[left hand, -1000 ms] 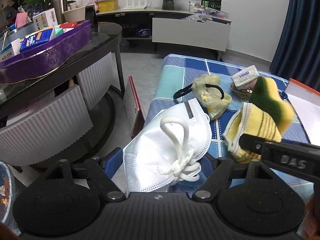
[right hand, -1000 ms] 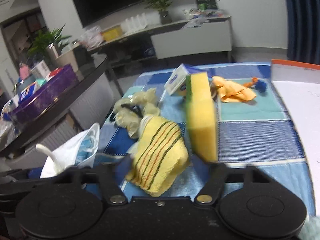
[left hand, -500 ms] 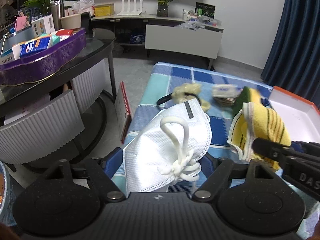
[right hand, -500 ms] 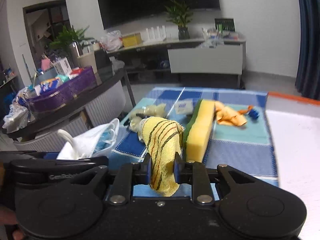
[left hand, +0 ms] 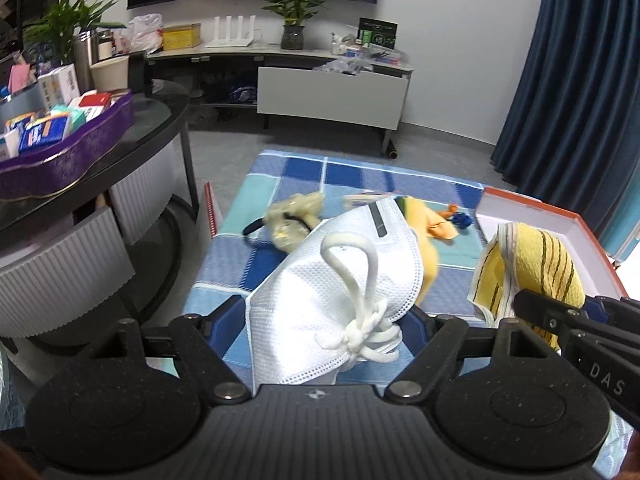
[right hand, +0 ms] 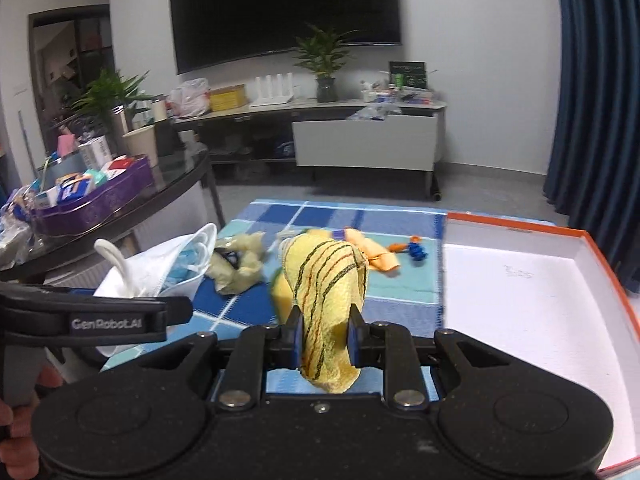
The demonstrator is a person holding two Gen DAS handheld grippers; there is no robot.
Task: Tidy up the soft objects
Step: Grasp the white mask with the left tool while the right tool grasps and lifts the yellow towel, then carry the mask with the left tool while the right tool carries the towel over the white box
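Two hand-held grippers are seen. A white folded fabric face mask is clasped by the wide-set left gripper. A yellow striped knitted cloth is pinched in the right gripper, narrowly closed.

Left gripper fingertips hidden behind white mask; pad contact not visible. Sponge mostly covered by mask in left wrist view, blurred; in right wrist view only corner shows behind yellow striped cloth. Small packet near mask top blurred, label unreadable. Orange-rimmed box cut off by right edge. Hand cropped at left edge. Purple tray contents too small to read.
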